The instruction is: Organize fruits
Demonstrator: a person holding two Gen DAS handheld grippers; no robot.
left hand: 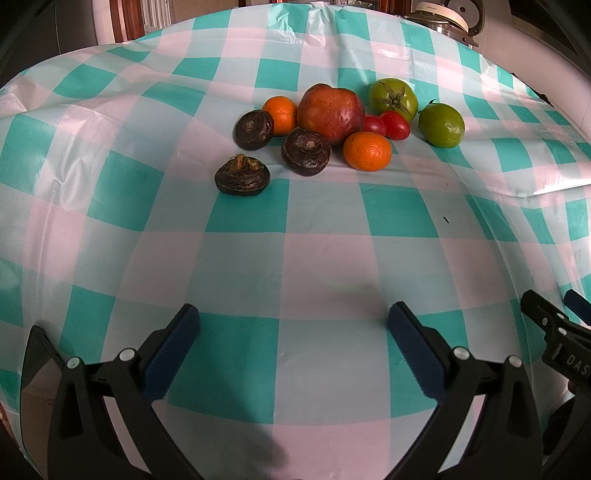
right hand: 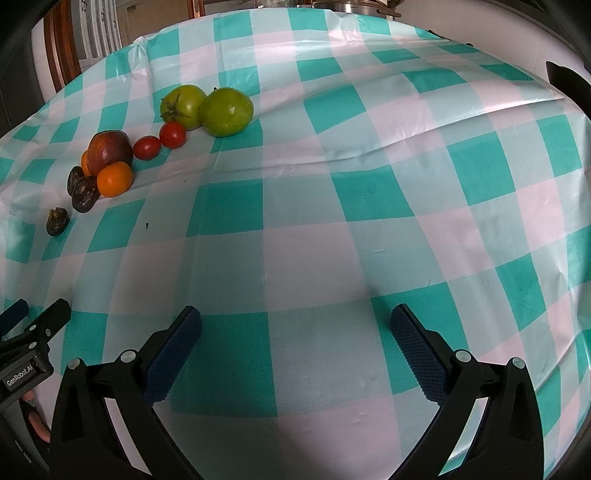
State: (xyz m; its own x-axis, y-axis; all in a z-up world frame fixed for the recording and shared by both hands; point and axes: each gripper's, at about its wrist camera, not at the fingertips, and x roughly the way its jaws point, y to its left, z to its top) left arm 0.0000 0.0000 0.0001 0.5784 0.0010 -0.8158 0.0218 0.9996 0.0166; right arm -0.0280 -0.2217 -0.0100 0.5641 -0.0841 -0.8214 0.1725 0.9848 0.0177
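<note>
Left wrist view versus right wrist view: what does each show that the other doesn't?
Only the left wrist view shows the rice cooker beyond the table, and the far orange nearly whole. Only the right wrist view shows the bare checked tablecloth stretching right of the fruit. Both share the apple, two green tomatoes, two red cherry tomatoes, three dark water chestnuts, and each open, empty hand-held gripper: left, right.
</note>
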